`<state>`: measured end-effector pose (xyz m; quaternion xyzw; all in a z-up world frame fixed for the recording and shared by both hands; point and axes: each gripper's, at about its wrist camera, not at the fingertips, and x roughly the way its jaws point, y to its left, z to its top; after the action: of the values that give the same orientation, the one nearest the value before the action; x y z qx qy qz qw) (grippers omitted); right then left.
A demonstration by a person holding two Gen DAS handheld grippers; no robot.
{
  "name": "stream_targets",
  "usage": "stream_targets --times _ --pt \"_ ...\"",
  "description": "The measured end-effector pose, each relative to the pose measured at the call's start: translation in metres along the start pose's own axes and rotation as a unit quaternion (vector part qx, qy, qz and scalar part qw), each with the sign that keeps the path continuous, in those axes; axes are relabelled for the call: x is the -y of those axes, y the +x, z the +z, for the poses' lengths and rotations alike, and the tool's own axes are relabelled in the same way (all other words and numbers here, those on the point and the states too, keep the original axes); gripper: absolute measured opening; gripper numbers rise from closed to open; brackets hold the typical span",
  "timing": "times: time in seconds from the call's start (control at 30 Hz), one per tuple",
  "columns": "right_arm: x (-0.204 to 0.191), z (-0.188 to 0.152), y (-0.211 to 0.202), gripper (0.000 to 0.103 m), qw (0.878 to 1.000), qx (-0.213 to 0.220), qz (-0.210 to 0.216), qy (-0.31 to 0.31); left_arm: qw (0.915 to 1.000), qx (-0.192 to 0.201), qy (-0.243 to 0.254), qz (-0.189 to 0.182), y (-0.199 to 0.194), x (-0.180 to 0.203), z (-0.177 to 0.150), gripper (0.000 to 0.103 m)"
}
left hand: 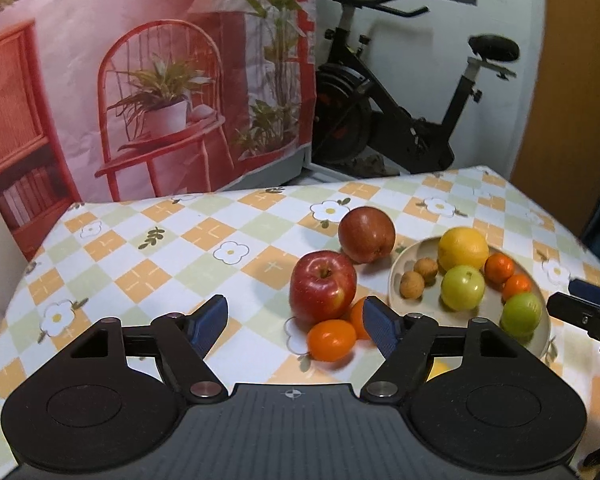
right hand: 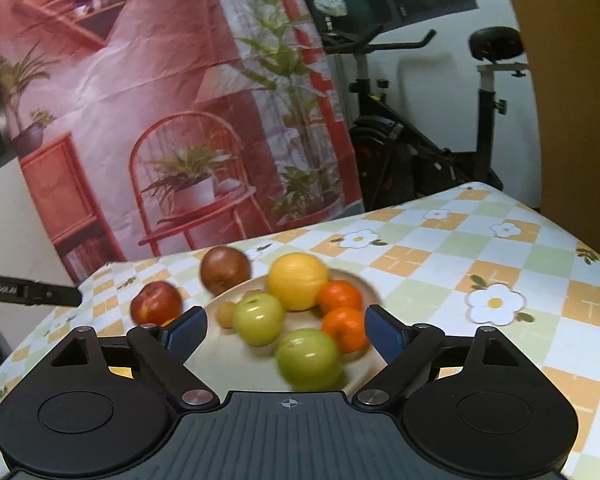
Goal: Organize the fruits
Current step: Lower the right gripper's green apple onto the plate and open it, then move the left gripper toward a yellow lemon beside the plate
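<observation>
we judge the step in hand to be collecting the loose fruit onto the plate (left hand: 395, 280). our left gripper (left hand: 294, 320) hangs with its fingers (left hand: 212, 316) spread wide and nothing between them; the red apple (left hand: 323, 286) sits just ahead of the gap, toward the right finger, and a small orange (left hand: 331, 340) lies against the apple's near side, right beside that fingertip. a second orange peeks out behind it, and a darker red apple (left hand: 366, 234) rests further ahead, touching or nearly touching the first.

to do this well, we would slide the fingers rightward until one fruit is centred, then close across its widest part. the small orange is the nearest pick, but it is crowded by the apple, so we would come in low from the open near side rather than wedge a finger between them.

our right gripper (right hand: 286, 330) is likewise spread and empty, poised over the plate, with a green apple (right hand: 308, 358) between its fingers.

everything here is round and glossy, so we expect it to roll if nudged. the apple skins look waxy, the oranges slightly dimpled, the plate smooth and shallow, and the counter (left hand: 140, 240) is covered with a slick checked cloth.
</observation>
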<state>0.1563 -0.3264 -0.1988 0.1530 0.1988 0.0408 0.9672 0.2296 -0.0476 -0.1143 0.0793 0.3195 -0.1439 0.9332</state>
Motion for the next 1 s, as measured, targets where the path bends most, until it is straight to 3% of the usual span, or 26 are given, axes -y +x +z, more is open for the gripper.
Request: stream_targets --times 0.13,0.37,0.6,0.73,0.87,1.0 --pt "-0.021 -0.004 0.003 0.089 1.000 -0.021 -0.001 -0.018 0.9997 0.000 0.026 -0.001 -0.003 -0.001 -0.001 0.087" --pt "-0.042 -0.011 0.005 0.089 0.998 -0.050 0.021 -0.035 0.9973 0.011 0.072 -0.006 -0.006 0.001 -0.002 0.088" --pt "-0.053 -0.013 0.002 0.100 0.997 -0.053 0.015 -0.058 0.9929 0.001 0.119 0.005 -0.002 0.005 -0.010 0.088" --pt "-0.054 -0.015 0.004 0.103 0.997 -0.064 0.010 -0.047 0.9937 0.005 0.112 -0.006 -0.005 -0.001 -0.013 0.088" --pt "-0.056 -0.018 0.009 0.103 0.996 -0.078 -0.008 -0.047 0.9955 -0.017 0.078 -0.050 -0.002 -0.011 -0.015 0.088" --pt "-0.063 -0.023 0.011 0.103 0.993 -0.087 -0.013 -0.072 0.9954 -0.030 0.061 -0.067 0.004 -0.017 -0.020 0.088"
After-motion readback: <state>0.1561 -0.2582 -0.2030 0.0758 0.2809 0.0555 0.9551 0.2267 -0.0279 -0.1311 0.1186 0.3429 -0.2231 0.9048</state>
